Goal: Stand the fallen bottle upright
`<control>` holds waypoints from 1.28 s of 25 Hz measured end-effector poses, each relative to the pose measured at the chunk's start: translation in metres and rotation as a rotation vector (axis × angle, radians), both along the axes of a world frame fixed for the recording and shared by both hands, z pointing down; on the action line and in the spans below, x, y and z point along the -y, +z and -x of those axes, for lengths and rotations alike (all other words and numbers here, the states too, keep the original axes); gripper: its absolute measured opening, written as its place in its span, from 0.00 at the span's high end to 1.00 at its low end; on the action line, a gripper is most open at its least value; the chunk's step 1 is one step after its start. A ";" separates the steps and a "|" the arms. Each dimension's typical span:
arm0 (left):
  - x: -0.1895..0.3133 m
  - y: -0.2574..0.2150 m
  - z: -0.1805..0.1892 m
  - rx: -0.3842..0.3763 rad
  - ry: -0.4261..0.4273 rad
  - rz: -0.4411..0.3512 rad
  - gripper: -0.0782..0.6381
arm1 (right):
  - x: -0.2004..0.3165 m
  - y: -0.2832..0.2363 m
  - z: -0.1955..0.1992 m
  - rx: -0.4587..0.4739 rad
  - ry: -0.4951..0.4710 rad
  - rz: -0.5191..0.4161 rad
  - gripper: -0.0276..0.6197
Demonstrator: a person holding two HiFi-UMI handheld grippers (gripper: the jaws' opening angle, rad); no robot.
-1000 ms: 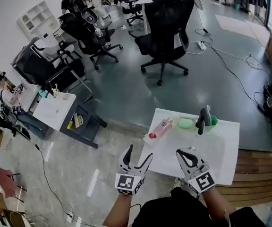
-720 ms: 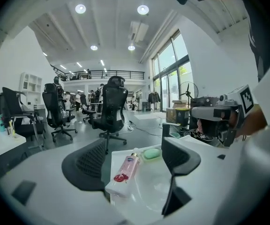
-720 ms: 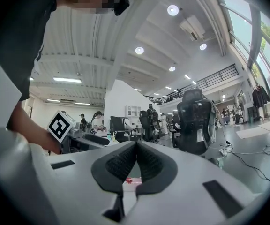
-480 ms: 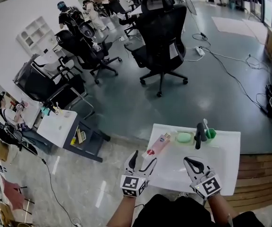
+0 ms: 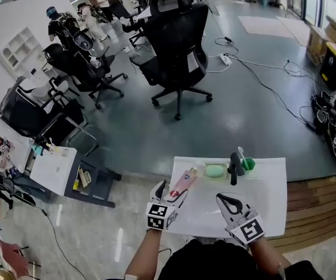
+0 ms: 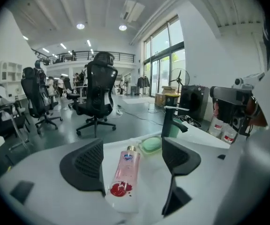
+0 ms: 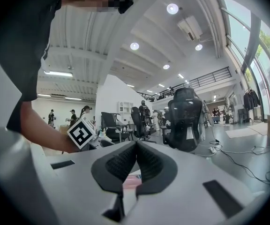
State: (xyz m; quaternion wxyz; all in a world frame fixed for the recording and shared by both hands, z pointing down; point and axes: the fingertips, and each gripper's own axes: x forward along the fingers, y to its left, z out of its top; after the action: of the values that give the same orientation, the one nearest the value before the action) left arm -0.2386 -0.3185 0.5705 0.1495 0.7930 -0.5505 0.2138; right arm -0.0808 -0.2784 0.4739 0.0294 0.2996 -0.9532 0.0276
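Observation:
A pink bottle [image 5: 183, 182] with a gold cap lies on its side at the left end of the white table [image 5: 261, 197], cap pointing away from me. My left gripper [image 5: 171, 191] is open just behind the bottle's base. In the left gripper view the bottle [image 6: 125, 172] lies between the two spread jaws of that gripper [image 6: 132, 165], touching neither that I can see. My right gripper [image 5: 222, 199] hovers over the table's near middle, shut and empty. In the right gripper view a strip of pink bottle [image 7: 132, 180] shows behind that gripper [image 7: 136, 165].
A green soap [image 5: 214, 170] in a dish, a black faucet [image 5: 233, 167] and a green cup [image 5: 248, 164] stand along the table's far edge. A black office chair [image 5: 177, 45] is beyond, a low side table [image 5: 54, 168] to the left, wooden boards [image 5: 317, 206] to the right.
My left gripper has moved forward, closing in on the bottle's base, still open. The right gripper stays shut over the table. My head view has shifted.

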 end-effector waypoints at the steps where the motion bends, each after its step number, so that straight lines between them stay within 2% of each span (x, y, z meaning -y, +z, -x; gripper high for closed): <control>1: 0.003 0.009 0.001 -0.005 0.006 0.039 0.37 | 0.002 0.001 0.000 0.015 0.008 -0.010 0.93; 4: 0.013 0.038 0.004 0.010 0.033 0.150 0.37 | 0.011 0.003 0.002 0.052 0.024 -0.034 0.93; 9: 0.030 0.083 0.011 0.041 0.061 0.302 0.37 | 0.016 0.029 0.003 0.013 0.041 0.029 0.93; 11: 0.036 0.099 0.012 0.058 0.075 0.358 0.37 | 0.019 0.032 0.003 0.023 0.052 0.027 0.93; 14: 0.045 0.121 0.009 0.097 0.103 0.441 0.37 | 0.024 0.034 0.003 0.000 0.078 0.061 0.93; 19: 0.053 0.153 0.006 0.199 0.156 0.584 0.37 | 0.030 0.034 0.001 0.044 0.105 0.030 0.93; 22: 0.058 0.164 0.003 0.221 0.184 0.618 0.37 | 0.030 0.033 0.001 0.032 0.101 -0.009 0.93; 27: 0.059 0.176 0.003 0.250 0.203 0.681 0.37 | 0.032 0.029 -0.003 0.043 0.124 -0.009 0.93; 30: 0.063 0.180 0.013 0.351 0.186 0.724 0.37 | 0.033 0.033 -0.005 0.034 0.130 -0.002 0.93; 32: 0.068 0.183 0.013 0.384 0.184 0.734 0.37 | 0.033 0.036 -0.007 0.009 0.126 -0.001 0.93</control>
State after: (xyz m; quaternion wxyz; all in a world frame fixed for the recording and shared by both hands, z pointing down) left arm -0.2518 -0.3863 0.7533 0.2967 0.6788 -0.3827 0.5520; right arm -0.0739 -0.3112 0.5102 0.0234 0.3590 -0.9326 0.0304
